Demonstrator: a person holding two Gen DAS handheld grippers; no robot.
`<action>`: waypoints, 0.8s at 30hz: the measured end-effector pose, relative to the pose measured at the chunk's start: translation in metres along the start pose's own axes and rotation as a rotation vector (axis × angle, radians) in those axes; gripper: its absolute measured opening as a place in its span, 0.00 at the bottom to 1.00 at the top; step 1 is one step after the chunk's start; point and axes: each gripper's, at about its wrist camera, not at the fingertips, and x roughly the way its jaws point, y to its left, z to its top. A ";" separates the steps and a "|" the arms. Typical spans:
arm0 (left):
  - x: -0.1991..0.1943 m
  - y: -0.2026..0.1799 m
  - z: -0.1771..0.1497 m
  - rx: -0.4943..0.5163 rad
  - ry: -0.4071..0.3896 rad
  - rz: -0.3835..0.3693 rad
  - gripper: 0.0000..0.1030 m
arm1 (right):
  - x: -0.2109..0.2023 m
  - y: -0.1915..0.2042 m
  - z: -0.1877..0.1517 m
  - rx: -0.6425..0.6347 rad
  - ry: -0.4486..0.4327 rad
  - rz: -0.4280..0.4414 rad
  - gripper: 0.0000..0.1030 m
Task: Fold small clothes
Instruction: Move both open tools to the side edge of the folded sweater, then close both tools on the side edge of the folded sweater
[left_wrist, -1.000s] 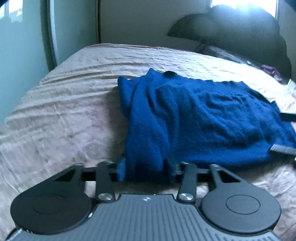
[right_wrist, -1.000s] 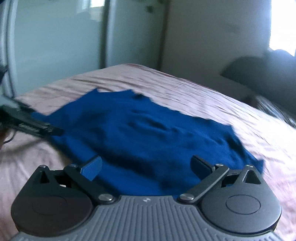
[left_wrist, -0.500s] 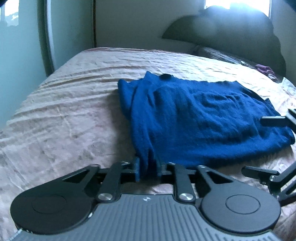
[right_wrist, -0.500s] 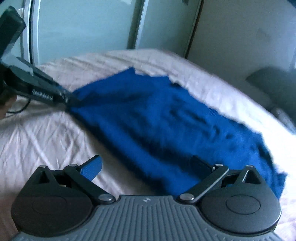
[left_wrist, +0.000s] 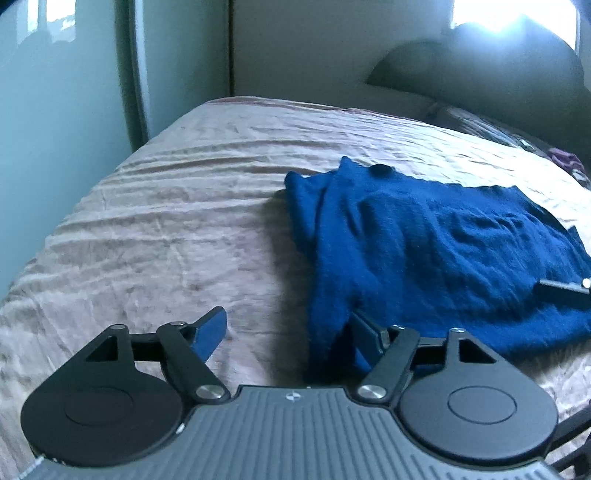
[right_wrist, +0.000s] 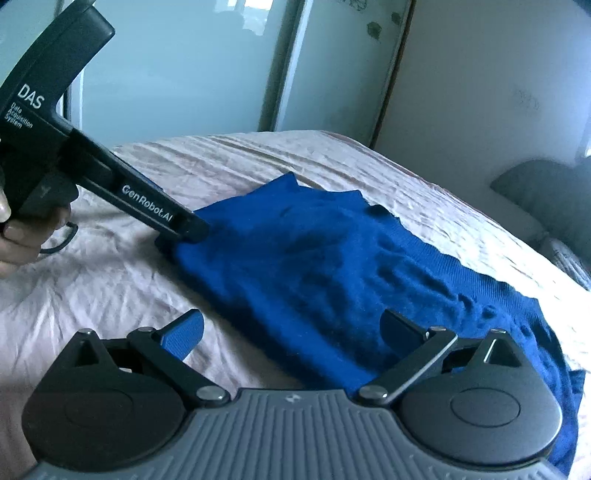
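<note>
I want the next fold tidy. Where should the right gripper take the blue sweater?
Probably the near hem of the blue sweater, coming in low from the near side: that edge lies flat on the bedspread between the open fingers of the right gripper.

The camera on my left claw (left_wrist: 286, 334) looks forward and down along its fingers, low over the bed (left_wrist: 166, 221), towards the wall and headboard end. The camera on my right claw (right_wrist: 291, 332) sits equally low, angled leftward across the bed (right_wrist: 110, 295). Both views share the blue garment (left_wrist: 424, 251) (right_wrist: 314, 266), and the right view also takes in my left claw (right_wrist: 184, 229).
</note>
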 end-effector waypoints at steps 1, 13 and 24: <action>0.001 0.001 0.000 -0.008 0.003 0.002 0.75 | 0.003 0.000 -0.001 0.007 0.004 -0.004 0.99; 0.006 0.009 -0.004 -0.079 -0.036 0.008 0.86 | 0.021 -0.006 -0.018 0.103 0.043 -0.039 1.00; 0.029 0.019 0.030 -0.069 0.031 -0.089 0.90 | 0.017 0.013 -0.017 -0.027 -0.001 -0.115 1.00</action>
